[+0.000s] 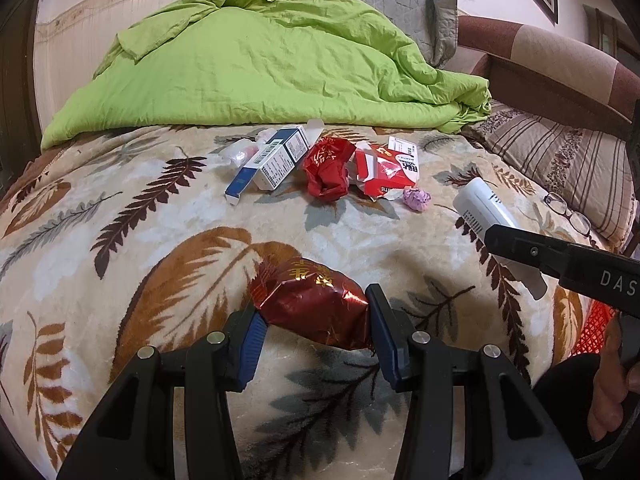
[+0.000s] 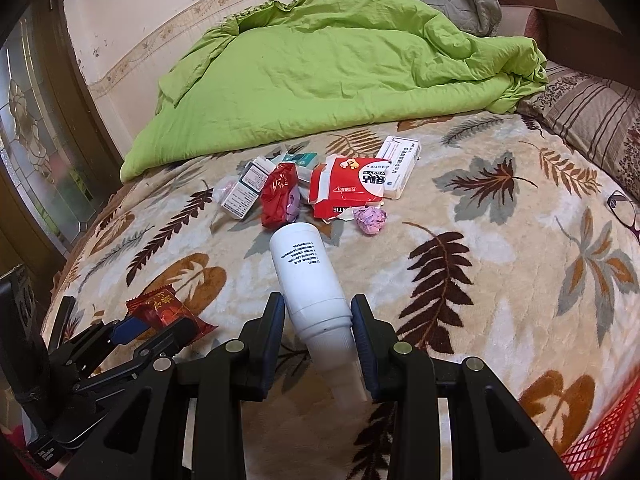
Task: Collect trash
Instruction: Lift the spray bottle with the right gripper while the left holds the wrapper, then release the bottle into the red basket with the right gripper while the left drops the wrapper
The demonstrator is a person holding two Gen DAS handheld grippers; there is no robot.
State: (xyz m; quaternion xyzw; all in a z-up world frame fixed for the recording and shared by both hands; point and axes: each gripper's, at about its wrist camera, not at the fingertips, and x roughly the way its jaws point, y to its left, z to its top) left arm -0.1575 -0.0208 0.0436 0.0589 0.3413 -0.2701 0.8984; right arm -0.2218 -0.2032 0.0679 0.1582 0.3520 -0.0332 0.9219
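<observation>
Through the left wrist camera, we are gripping a dark red foil wrapper (image 1: 316, 306) in the left claw (image 1: 316, 328), the blue pads pinching it at both sides so the crinkled foil is hanging between them clear of the leaf-patterned blanket (image 1: 140, 248). Ahead of the claw, the rest of the trash is lying in a loose cluster: blue-and-white boxes (image 1: 272, 160), a crumpled red bag (image 1: 326, 172), a torn red-and-white carton (image 1: 386, 172) and a pink paper ball (image 1: 418, 199). Off to the claw's right, a hand (image 1: 612, 384) is working the other tool beside a red basket (image 1: 596, 330), probably where the trash belongs.

Through the right wrist camera, we are clamping a white bottle (image 2: 310, 280) in the right claw (image 2: 318, 340), squeezed near its neck with the base pointing forward and tilting left. The cluster is sitting just beyond it, glasses (image 2: 624, 210) far right. Down-left, the left claw is reaching level and forward, holding its wrapper just above the blanket.
</observation>
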